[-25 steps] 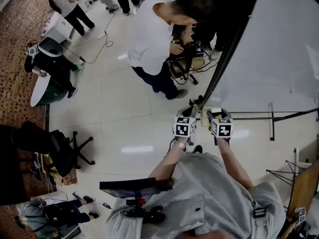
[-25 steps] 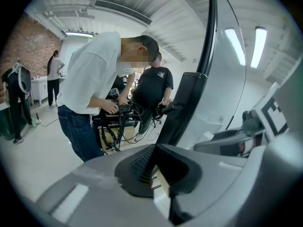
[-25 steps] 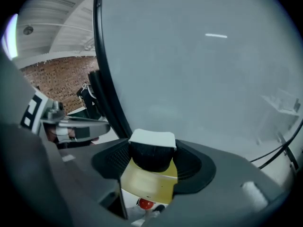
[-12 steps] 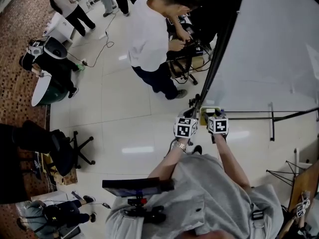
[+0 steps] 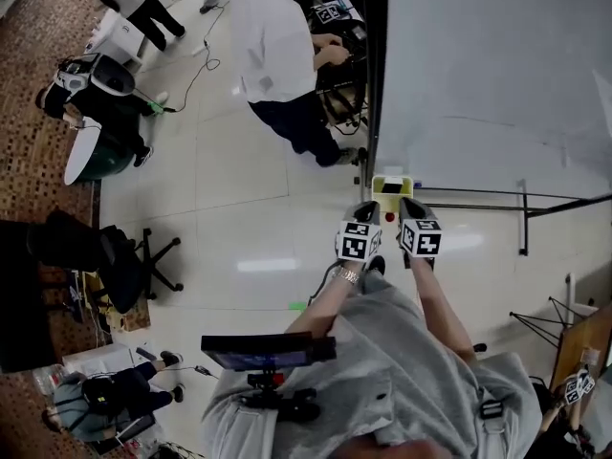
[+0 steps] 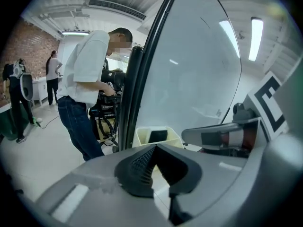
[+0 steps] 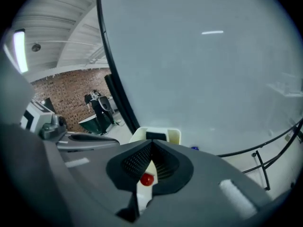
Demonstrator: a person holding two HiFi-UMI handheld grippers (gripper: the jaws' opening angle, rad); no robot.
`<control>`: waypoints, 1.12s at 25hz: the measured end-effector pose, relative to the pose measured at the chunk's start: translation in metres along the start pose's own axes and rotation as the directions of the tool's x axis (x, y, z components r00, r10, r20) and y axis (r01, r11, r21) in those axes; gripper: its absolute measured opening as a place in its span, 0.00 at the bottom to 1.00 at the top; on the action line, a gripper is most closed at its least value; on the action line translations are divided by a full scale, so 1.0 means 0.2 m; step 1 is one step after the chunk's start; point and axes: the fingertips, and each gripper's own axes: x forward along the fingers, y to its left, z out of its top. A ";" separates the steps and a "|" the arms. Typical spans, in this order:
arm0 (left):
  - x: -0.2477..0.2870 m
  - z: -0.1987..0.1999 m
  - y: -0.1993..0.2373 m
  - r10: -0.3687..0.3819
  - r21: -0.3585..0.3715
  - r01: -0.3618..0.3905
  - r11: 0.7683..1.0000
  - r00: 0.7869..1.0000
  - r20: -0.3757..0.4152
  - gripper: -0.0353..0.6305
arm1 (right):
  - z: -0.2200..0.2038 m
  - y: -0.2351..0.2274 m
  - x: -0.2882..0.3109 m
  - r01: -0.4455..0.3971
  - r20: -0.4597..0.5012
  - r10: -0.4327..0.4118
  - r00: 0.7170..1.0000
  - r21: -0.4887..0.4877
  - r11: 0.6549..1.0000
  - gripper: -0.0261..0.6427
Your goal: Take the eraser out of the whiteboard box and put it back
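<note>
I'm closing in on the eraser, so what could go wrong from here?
The right tongs are shut just short of the eraser in the box; pushing on would likely shove it, not grip it. The left tongs, also shut, sit close alongside and could bump them.

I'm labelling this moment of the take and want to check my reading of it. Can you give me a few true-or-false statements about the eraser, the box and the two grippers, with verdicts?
1. The eraser sits inside the whiteboard box. True.
2. The right gripper holds the eraser. False: its jaws are shut on nothing, and the eraser is in the box ahead of it.
3. In the head view, a person in a white shirt stands just left of the whiteboard. True.
4. The left gripper has its jaws wide apart around the box. False: its jaws are together, short of the box.
</note>
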 end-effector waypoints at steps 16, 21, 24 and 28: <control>-0.41 -0.35 -0.35 -0.075 -0.024 0.075 0.997 0.997 0.010 0.06 | -0.40 0.37 -0.41 -0.026 -0.044 0.024 0.999 -0.037 0.999 0.04; -0.60 -0.54 -0.43 -0.101 -0.034 0.101 0.994 0.995 -0.001 0.06 | -0.63 0.50 -0.58 -0.002 -0.083 -0.001 0.997 -0.042 0.999 0.04; -0.65 -0.59 -0.49 -0.115 -0.014 0.115 0.993 0.993 -0.014 0.06 | -0.66 0.51 -0.66 -0.001 -0.079 -0.002 0.997 -0.046 0.999 0.04; -0.68 -0.53 -0.42 -0.068 0.010 0.068 0.998 0.998 0.009 0.06 | -0.62 0.55 -0.68 -0.047 -0.061 0.043 0.997 -0.067 0.997 0.04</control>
